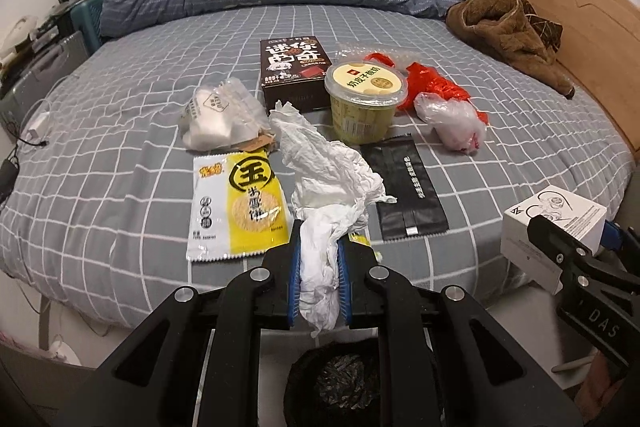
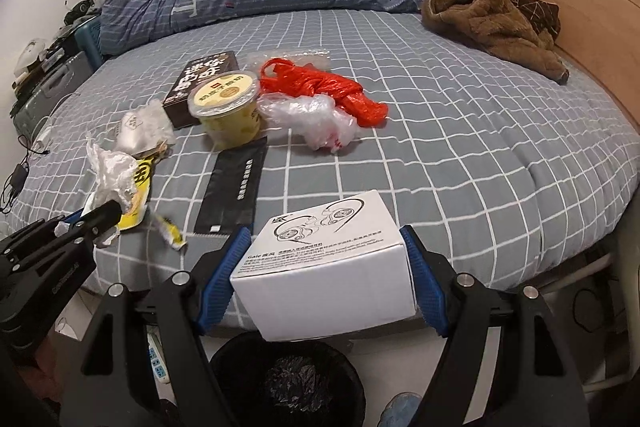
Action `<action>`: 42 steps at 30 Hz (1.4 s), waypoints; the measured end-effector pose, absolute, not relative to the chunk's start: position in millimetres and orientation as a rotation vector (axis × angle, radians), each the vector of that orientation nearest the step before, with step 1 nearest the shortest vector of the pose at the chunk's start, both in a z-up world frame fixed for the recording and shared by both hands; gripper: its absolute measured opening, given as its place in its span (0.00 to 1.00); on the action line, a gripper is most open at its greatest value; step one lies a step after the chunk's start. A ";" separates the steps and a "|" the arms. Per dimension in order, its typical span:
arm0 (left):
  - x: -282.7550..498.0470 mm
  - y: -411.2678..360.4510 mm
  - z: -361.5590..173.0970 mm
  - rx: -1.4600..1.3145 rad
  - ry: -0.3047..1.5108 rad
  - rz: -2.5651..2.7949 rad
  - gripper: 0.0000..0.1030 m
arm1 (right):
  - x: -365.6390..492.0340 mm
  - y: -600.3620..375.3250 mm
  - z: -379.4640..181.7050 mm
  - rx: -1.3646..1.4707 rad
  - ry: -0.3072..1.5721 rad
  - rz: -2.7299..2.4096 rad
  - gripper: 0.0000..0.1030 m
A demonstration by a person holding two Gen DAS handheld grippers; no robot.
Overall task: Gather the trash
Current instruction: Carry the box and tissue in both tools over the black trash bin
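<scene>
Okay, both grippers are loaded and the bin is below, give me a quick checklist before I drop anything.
1. Left gripper grip on the crumpled white tissue paper: ok, pinched between the blue pads.
2. Right gripper grip on the white cardboard earphone box: ok, held on both sides.
3. Black round bin with black liner below the box: ok, its opening sits under the box in the right wrist view.
4. Bin under the tissue: ok, the opening shows beneath the hanging tissue end.
5. Room in the bin: cannot tell, only crumpled liner shows.
6. Trash left on the grey checked bed sheet: not ok, wrappers, bags and a yellow lidded plastic cup remain.
</scene>
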State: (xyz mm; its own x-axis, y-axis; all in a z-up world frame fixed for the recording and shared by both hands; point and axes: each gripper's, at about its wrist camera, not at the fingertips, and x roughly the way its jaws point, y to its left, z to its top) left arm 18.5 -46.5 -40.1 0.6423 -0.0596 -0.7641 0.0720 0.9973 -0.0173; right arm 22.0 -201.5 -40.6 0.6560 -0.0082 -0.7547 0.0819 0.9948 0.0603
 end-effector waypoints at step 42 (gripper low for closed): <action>-100.6 -14.8 -91.7 -0.046 1.042 -0.049 0.14 | -81.1 -160.4 -69.8 0.080 0.953 0.011 0.70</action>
